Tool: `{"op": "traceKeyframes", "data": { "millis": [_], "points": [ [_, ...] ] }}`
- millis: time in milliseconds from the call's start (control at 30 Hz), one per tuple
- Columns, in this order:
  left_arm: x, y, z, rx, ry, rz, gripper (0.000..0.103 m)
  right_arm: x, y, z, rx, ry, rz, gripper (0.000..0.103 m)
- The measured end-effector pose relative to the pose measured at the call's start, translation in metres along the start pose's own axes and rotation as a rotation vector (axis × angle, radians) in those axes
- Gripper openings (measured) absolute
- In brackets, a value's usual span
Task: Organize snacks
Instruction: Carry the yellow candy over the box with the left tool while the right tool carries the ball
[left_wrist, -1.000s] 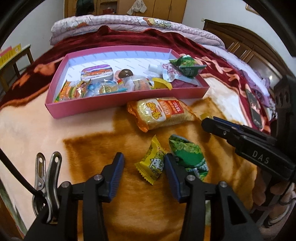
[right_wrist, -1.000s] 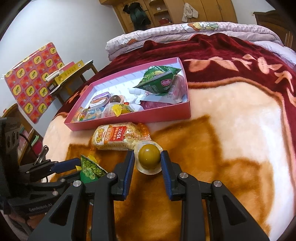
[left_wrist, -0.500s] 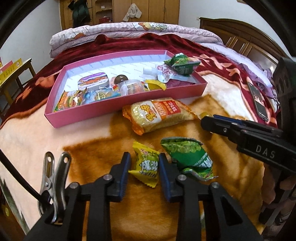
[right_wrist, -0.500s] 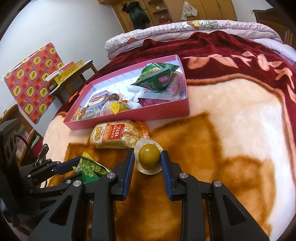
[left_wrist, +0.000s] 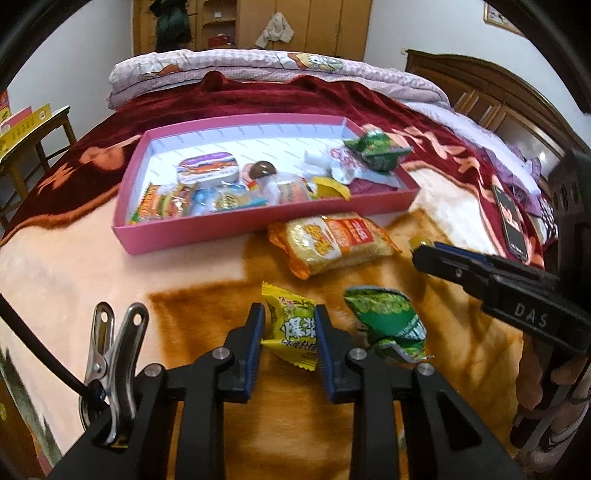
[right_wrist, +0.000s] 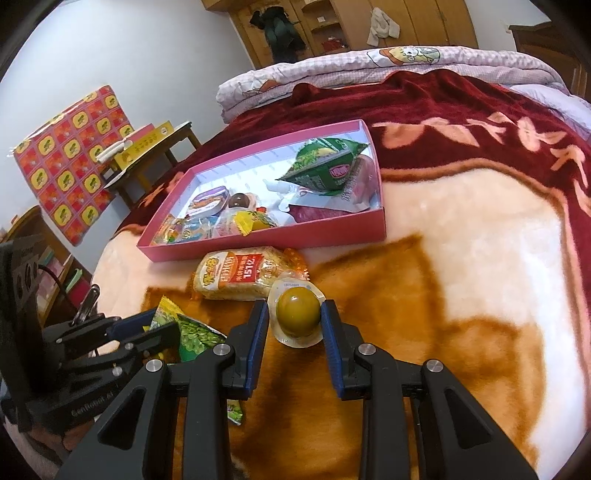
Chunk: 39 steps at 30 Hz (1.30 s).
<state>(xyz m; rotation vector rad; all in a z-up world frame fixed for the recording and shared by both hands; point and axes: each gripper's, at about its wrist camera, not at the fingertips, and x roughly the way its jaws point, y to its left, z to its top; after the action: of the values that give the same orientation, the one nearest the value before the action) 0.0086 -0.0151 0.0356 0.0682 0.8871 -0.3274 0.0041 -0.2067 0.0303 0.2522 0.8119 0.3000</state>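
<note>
Bedroom with wooden wardrobes behind a bed covered by a fleece blanket in cream, tan and dark red. On the blanket sits a shallow pink tray, already holding a mix of snacks: an oval tin, a brown round sweet, several small bright wrappers along its near wall, and a green packet propped at its right end.

Just in front of the tray's near wall lies an orange noodle pack, touching or almost touching it. Nearer than the noodle pack, the left gripper is closed narrow on a yellow candy, its blue pads pressing both sides of the wrapper. Just right of that candy a green pea bag lies crumpled on the blanket.

Right of the noodle pack and touching its end, the right gripper holds a sealed egg in clear wrap, jaws narrow against the rim of the wrap. Whether the egg is lifted off the blanket cannot be told. A dark phone lies well to the right of the tray.
</note>
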Motion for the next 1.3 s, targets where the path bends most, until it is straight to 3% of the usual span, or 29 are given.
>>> {"op": "traceKeyframes", "data": {
  "millis": [633,1300],
  "points": [
    [-0.015,0.031,0.020,-0.083,-0.055,0.000,0.028,-0.006,0.021,0.017,-0.065,-0.023,0.017,0.030],
    [0.000,0.063,0.071,-0.108,-0.103,0.044,0.028,0.012,0.034,0.051,-0.102,-0.046,0.021,0.030]
  ]
}}
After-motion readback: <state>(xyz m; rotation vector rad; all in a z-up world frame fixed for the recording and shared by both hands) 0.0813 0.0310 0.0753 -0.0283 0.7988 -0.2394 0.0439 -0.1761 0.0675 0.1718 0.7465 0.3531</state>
